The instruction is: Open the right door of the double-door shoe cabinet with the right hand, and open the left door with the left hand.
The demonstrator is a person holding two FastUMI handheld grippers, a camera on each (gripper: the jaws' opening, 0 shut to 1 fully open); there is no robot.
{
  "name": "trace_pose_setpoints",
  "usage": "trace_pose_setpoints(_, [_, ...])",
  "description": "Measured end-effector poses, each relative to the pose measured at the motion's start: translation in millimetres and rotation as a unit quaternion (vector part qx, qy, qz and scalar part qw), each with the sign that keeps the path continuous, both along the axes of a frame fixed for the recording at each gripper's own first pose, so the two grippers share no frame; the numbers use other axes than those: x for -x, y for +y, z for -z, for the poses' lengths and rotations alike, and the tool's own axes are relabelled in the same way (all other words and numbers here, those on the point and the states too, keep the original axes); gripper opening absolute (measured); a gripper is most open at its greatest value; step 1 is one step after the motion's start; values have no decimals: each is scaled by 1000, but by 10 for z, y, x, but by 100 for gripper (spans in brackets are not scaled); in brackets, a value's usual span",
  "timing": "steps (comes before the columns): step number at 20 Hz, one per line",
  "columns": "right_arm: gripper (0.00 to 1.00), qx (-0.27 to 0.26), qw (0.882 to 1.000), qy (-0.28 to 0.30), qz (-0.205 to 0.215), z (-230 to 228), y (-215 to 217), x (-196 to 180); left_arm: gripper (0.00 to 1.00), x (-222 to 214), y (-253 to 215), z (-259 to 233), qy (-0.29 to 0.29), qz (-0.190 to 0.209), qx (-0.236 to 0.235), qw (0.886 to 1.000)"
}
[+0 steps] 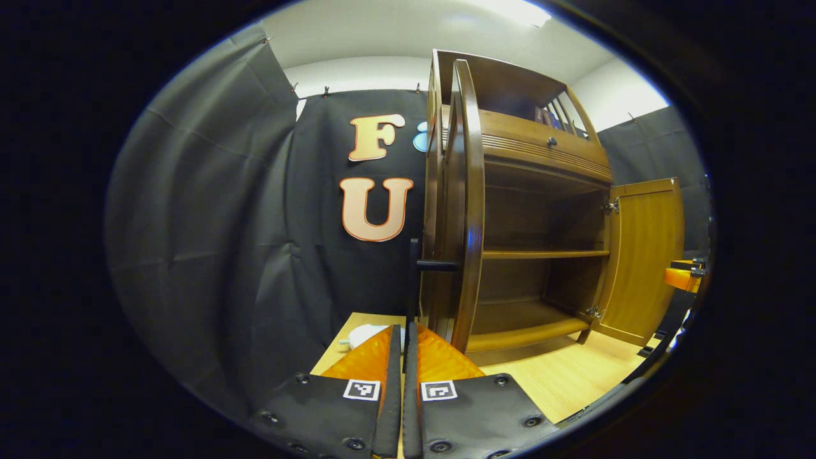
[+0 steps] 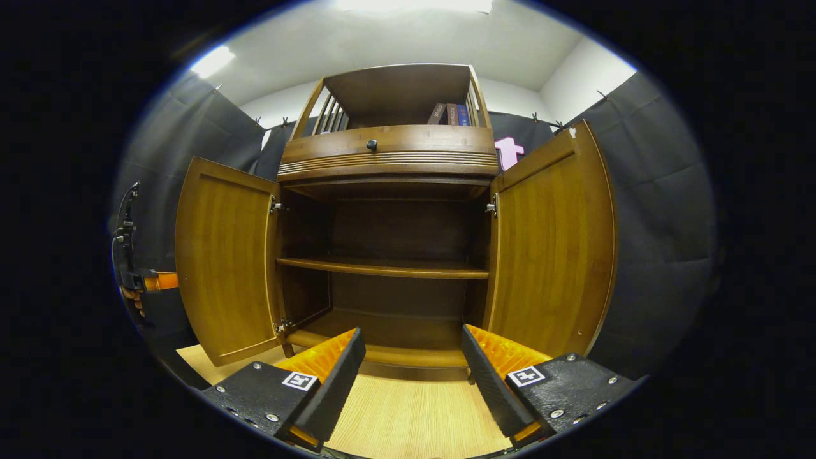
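Plainly, both doors of the shoe cabinet [image 2: 389, 159] stood swung wide. In the right gripper view the left door [image 2: 223, 268] hung at nine o'clock of the bare shelves and the right door [image 2: 554, 248] at three.

My left claw [image 1: 403, 338] was pinched nearly shut around the lower end of that door's dark handle [image 1: 415, 280], at twelve o'clock from my fingertips. I judged that grip was what held the left door, seen edge-on, at the end of its arc.

My right claw [image 2: 411, 344] was spread wide and held nothing, hovering over the table [image 2: 414, 414] at six o'clock of the cabinet. Having let go, it left the right door resting on its hinges.

Above, a drawer knob [image 2: 371, 145] and some books [image 2: 449, 113] sat toward twelve o'clock. The spines were too small to read, and I saw no brand; only square coded tags marked the claws.
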State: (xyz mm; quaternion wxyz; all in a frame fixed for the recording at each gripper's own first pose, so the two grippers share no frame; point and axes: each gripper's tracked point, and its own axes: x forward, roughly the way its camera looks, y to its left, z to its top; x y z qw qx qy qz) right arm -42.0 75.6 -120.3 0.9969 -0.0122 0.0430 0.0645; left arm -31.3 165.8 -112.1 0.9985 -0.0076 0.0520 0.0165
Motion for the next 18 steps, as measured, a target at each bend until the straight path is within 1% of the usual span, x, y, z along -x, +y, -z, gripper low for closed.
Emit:
trace_pose_setpoints(1, [93, 0, 1000, -1, 1, -8, -14, 3, 10, 44, 34, -25, 1, -10, 2, 1000])
trace_pose_setpoints(2, [93, -1, 1000, -1, 2, -7, -33, 1, 10, 104, 59, -59, -1, -18, 6, 1000])
trace_pose_setpoints(3, [98, -2, 1000, -1, 2, -12, -54, 2, 10, 150, 84, -116, -5, -25, 9, 1000])
trace_pose_setpoints(4, [93, -4, 1000, -1, 3, -24, -72, 0, 9, 199, 94, -158, -8, -30, 11, 999])
trace_pose_setpoints(5, [98, -6, 1000, -2, 4, -46, -88, -9, 9, 226, 85, -209, -12, -32, 11, 999])
trace_pose_setpoints(8, [98, -10, 1000, -3, 7, -108, -177, -36, 10, 328, 11, -337, -17, -34, 5, 999])
trace_pose_setpoints(9, [93, -10, 1000, -4, 8, -133, -196, -42, 9, 346, -12, -399, -20, -37, 1, 999])
trace_pose_setpoints(10, [93, -8, 1000, -6, 10, -170, -236, -53, 10, 369, -50, -475, -26, -39, -3, 999])
trace_pose_setpoints(11, [98, -6, 1000, -9, 14, -204, -281, -73, 10, 386, -90, -561, -33, -41, -7, 999])
trace_pose_setpoints(12, [98, -4, 1000, -9, 17, -235, -331, -93, 10, 386, -134, -598, -38, -42, -11, 998])
trace_pose_setpoints(13, [93, -3, 1000, -10, 19, -267, -364, -110, 13, 396, -201, -666, -42, -40, -13, 998])
trace_pose_setpoints(14, [98, -4, 1000, -12, 20, -306, -396, -127, 17, 390, -290, -719, -46, -33, -15, 998])
trace_pose_setpoints(15, [98, -6, 1000, -12, 21, -338, -422, -147, 13, 380, -372, -779, -51, -27, -20, 998])
trace_pose_setpoints(17, [98, -16, 1000, -10, 18, -403, -451, -196, 24, 343, -495, -883, -55, -20, -24, 998])
trace_pose_setpoints(18, [88, -17, 1000, -11, 20, -439, -478, -226, 25, 317, -576, -921, -56, -16, -23, 998])
